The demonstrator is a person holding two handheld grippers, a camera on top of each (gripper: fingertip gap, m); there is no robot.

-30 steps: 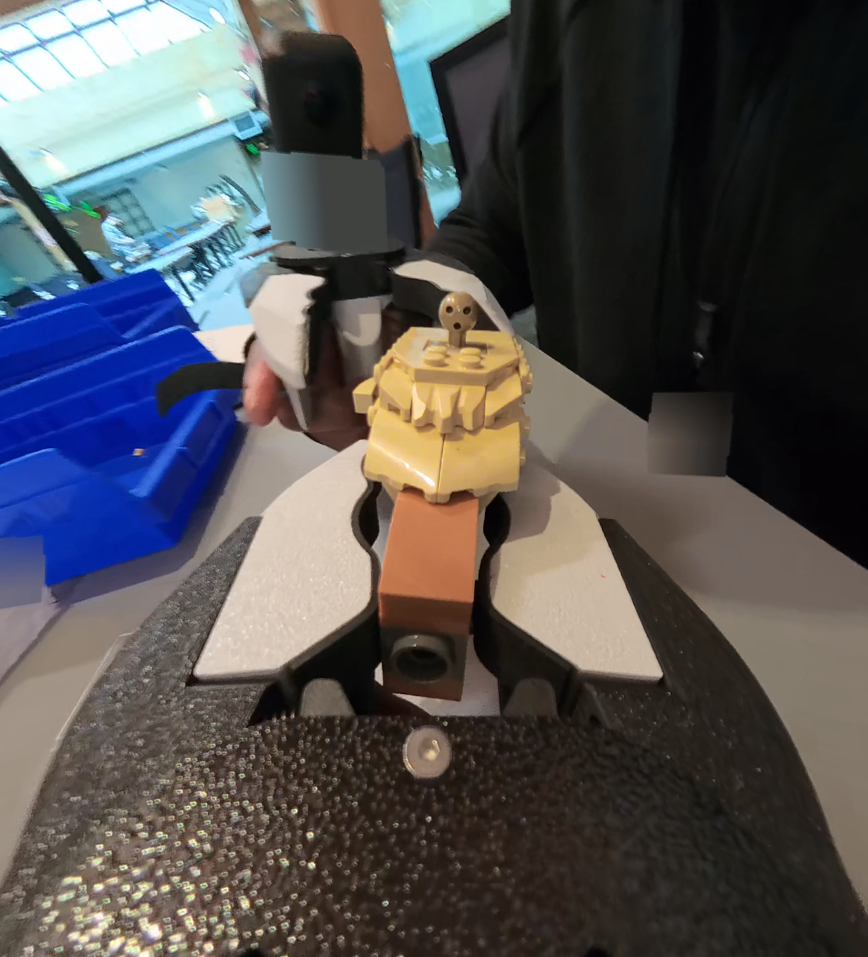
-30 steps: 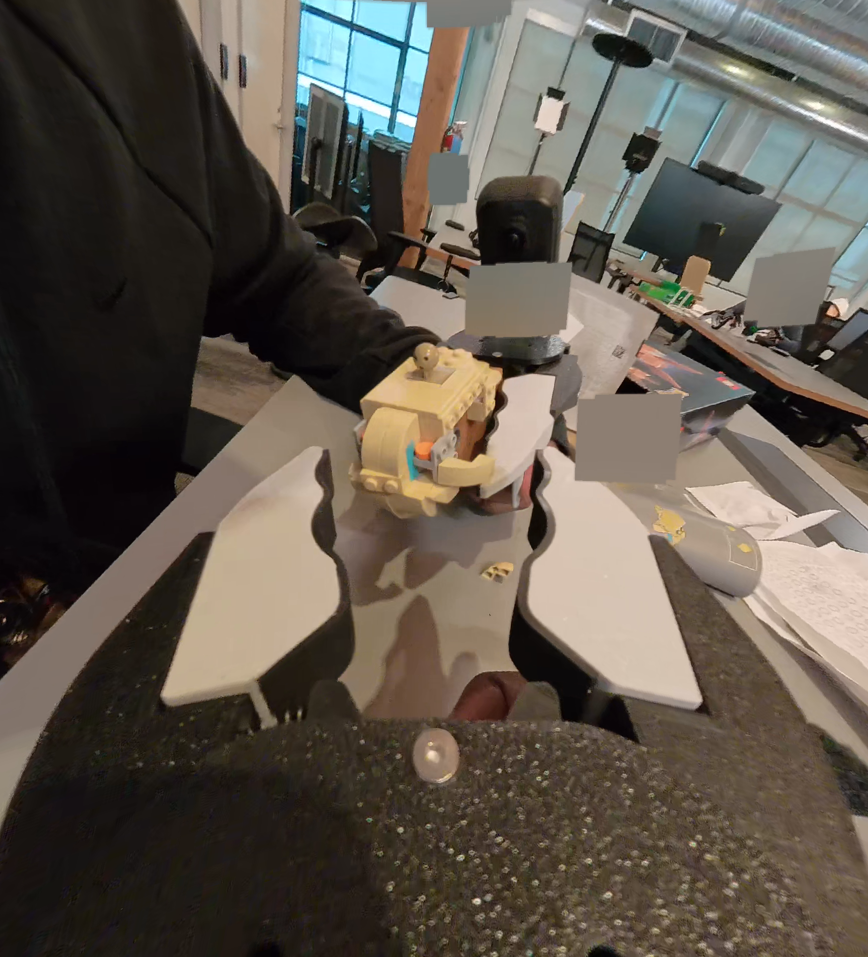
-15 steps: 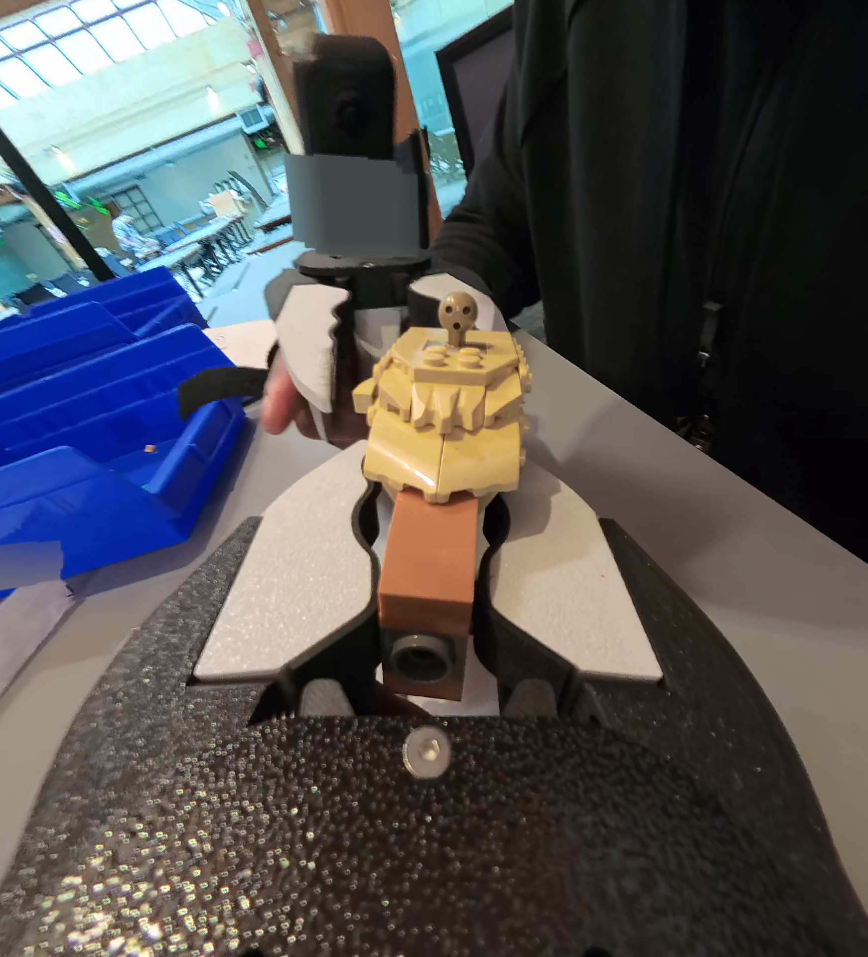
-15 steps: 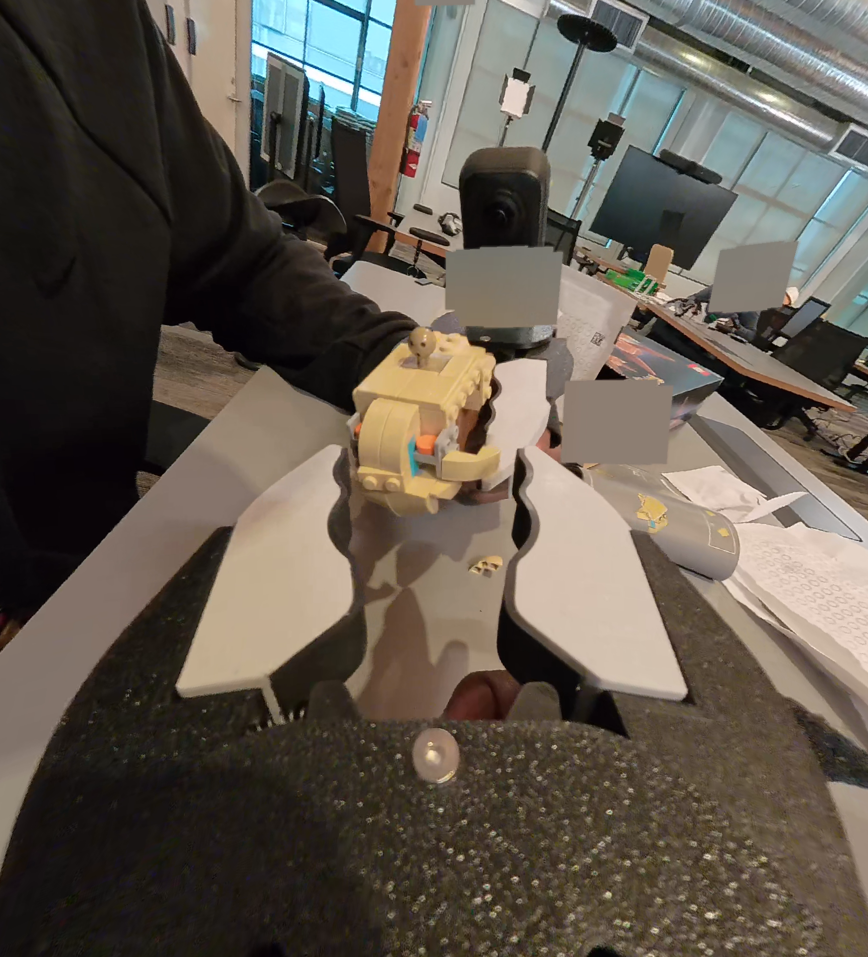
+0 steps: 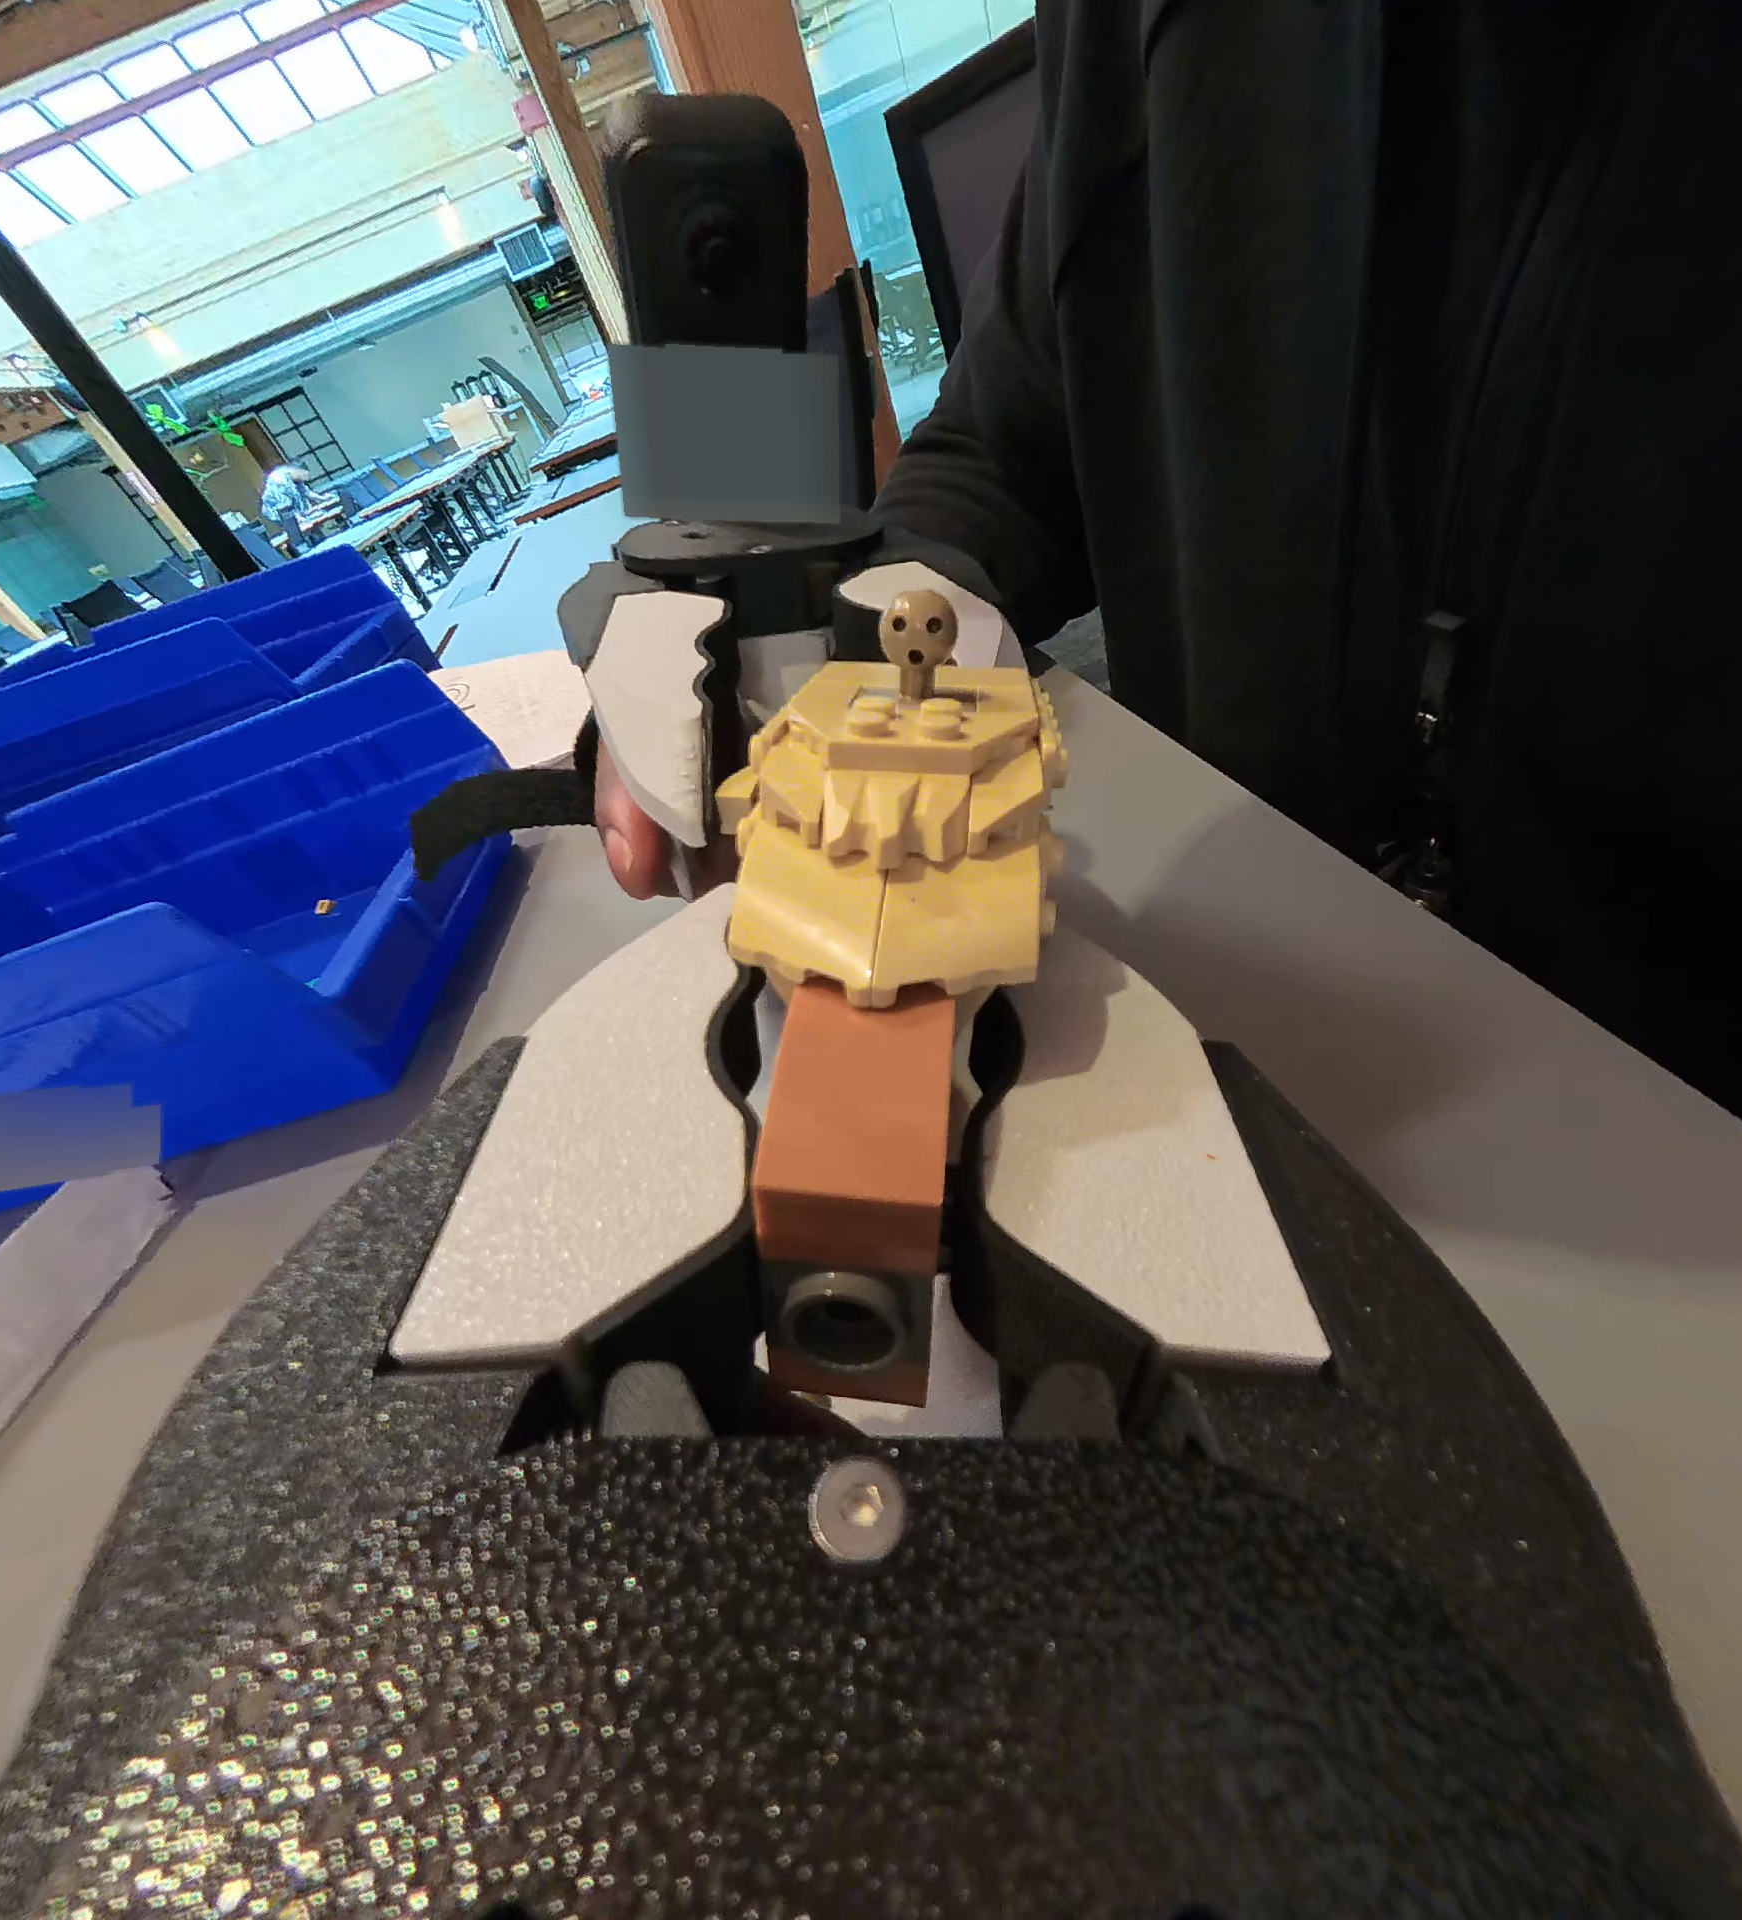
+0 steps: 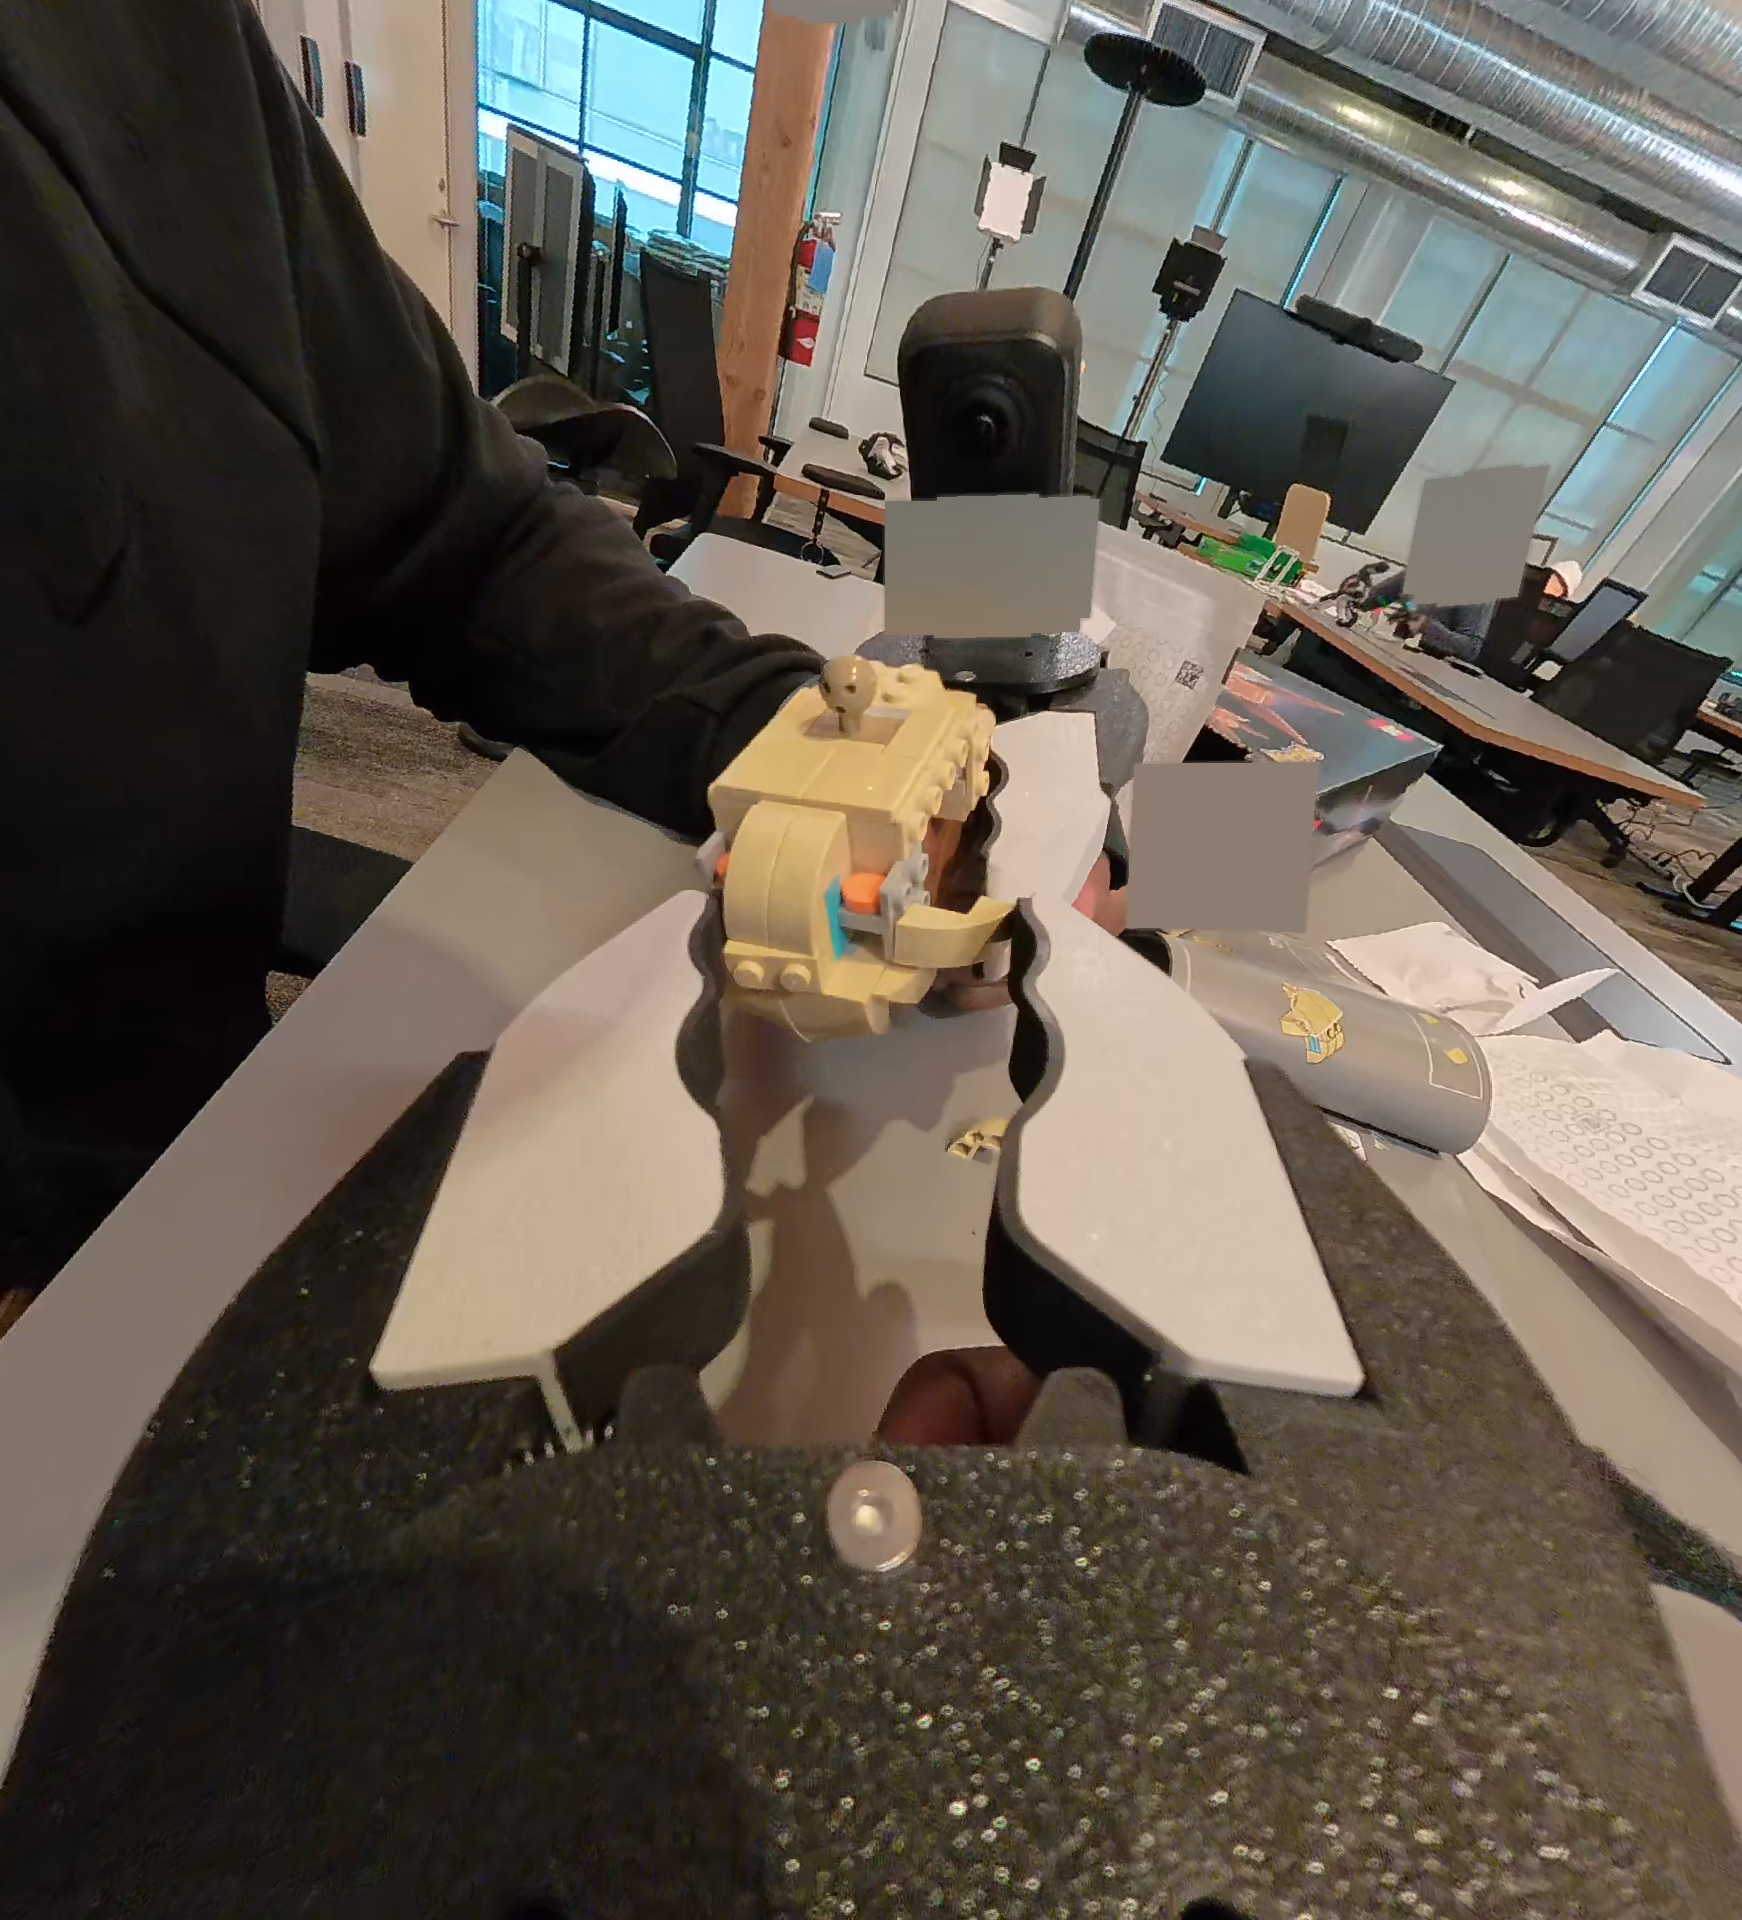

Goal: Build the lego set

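My left gripper is shut on a brick model. Its pads clamp the model's brown block, and the tan body with a small knob on top sticks out past the fingertips. The model is held above the grey table. My right gripper faces it from the other side, and its fingertips closely flank the model's tan end. In the left wrist view a thin dark gap shows between one right finger and the model. The right gripper is open.
Blue bins stand at the left of the table. A person in black stands close behind it. A grey rolled booklet, printed sheets and a dark box lie to the right. A small tan piece lies on the table.
My right gripper has moved in towards the model and its jaws have narrowed around the tan end. My left gripper has kept its hold on the brown block.
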